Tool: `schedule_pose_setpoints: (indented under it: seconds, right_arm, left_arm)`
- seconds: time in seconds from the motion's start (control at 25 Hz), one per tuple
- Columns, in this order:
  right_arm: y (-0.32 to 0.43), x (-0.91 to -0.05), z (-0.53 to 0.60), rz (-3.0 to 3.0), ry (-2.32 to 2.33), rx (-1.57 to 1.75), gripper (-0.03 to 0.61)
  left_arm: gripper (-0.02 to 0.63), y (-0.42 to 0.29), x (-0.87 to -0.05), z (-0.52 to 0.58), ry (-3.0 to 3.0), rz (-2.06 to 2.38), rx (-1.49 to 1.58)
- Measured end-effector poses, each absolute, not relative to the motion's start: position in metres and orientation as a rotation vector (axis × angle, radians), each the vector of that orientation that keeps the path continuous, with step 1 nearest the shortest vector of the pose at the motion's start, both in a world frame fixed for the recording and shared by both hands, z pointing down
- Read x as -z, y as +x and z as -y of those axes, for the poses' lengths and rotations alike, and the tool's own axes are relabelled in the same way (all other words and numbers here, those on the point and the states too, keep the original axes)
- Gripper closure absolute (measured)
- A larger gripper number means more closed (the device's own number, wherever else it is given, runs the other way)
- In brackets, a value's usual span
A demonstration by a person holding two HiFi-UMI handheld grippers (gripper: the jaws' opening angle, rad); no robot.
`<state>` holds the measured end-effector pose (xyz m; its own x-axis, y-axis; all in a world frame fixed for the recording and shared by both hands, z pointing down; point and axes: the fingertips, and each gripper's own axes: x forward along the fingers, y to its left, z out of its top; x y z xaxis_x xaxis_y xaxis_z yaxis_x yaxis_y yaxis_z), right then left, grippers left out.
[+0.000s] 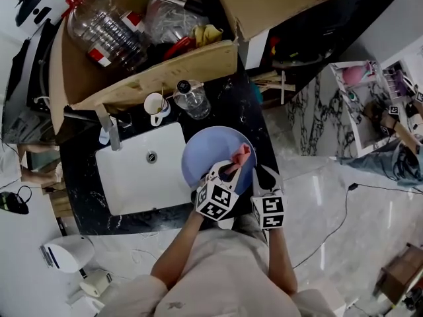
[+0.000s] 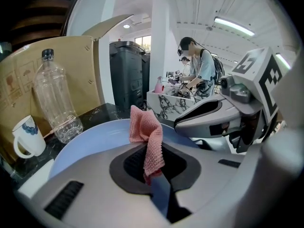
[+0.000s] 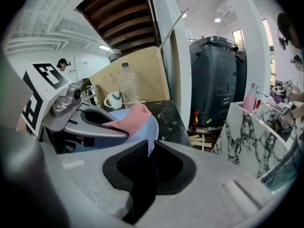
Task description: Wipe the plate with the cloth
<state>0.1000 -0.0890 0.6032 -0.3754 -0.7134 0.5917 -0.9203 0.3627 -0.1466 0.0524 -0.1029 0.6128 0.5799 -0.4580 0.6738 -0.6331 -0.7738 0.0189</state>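
Plate: blue, round, over the right edge of the white sink and the black counter. Cannot tell whether it rests flat or is lifted.

Cloth: pink, knitted, bunched. Its upper part stands up above the plate's right portion, and its lower end hangs down into the left gripper's pads.

Left gripper: jaws closed tight on the cloth's lower end, no gap visible beside the fabric. Head view puts this gripper at the plate's near edge, pointing in over the plate, with the cloth at its tip.

Right gripper: jaws brought together on the plate's rim. In the right gripper view the blue edge runs down between the two dark pads. Head view shows this gripper at the plate's near-right edge, just beside the left gripper, the two marker cubes side by side.

Relative position: the cloth lies to the left of the right gripper's jaws and touches the plate surface close to the clamped rim. Each gripper shows in the other's view.

Surroundings: clear plastic bottle upright on the counter beyond the plate, white mug just left of it. Open cardboard box behind both, filled with bottles and other items.
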Motion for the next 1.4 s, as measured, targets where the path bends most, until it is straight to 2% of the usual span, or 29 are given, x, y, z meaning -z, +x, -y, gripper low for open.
schedule_pose_setpoints:
  seconds: [0.8,1.4]
  right_arm:
    - [0.098,-0.612,0.099,2.124,1.479,-0.673,0.551]
    - [0.091,-0.618,0.098,2.006,1.287,-0.719,0.543]
  left_arm:
    - [0.58,0.071,-0.636,0.09,2.539,0.746,-1.092]
    - [0.58,0.075,-0.64,0.089,2.565,0.714,-1.138]
